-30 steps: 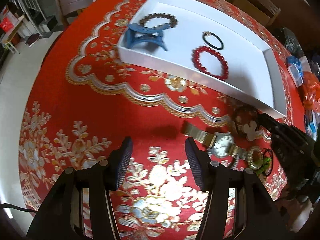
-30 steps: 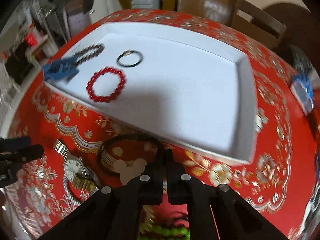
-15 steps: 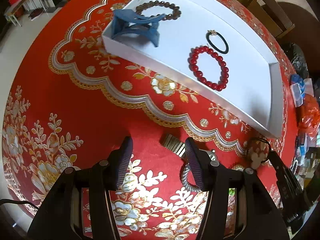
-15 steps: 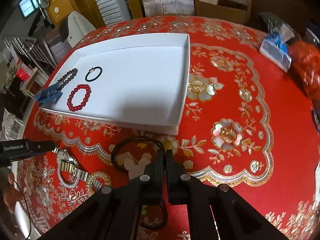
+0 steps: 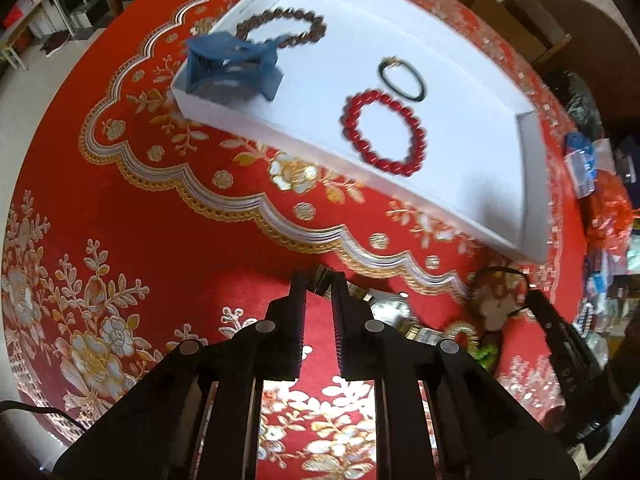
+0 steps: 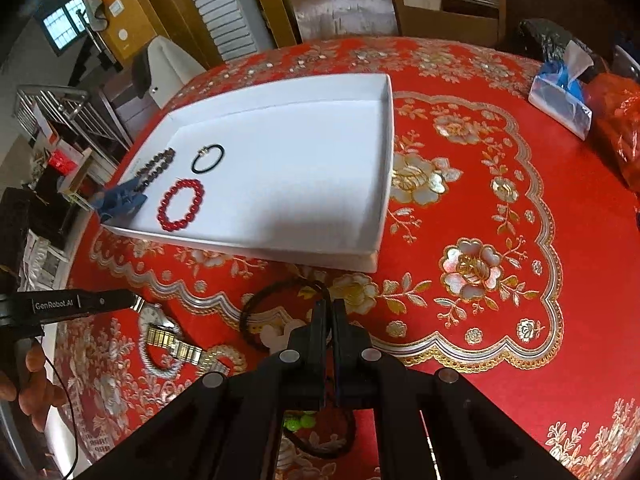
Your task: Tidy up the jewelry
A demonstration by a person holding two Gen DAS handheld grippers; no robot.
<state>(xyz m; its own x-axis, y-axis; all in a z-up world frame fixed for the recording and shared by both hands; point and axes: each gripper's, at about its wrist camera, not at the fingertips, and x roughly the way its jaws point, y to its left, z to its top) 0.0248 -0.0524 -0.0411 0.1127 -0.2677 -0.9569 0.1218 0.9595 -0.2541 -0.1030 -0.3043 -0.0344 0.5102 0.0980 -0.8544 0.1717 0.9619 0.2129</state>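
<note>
The left gripper hangs low over the red tablecloth, its fingers drawn close with a narrow gap, nipping the end of the strap of the watch that lies on the cloth just in front of the white tray. The right gripper has its fingers pressed almost together on the rim of a dark cord loop, which lies on the cloth close to the tray's near wall with a pale mouse-shaped charm inside it. In the tray, all toward one end, sit a blue hair claw in the corner, a brown bead bracelet touching it, a black hair tie, and a red bead bracelet just beside the tie. Near the watch, a gold ring-shaped bracelet and some green beads rest on the cloth. A tissue pack lies at the table's far edge.
</note>
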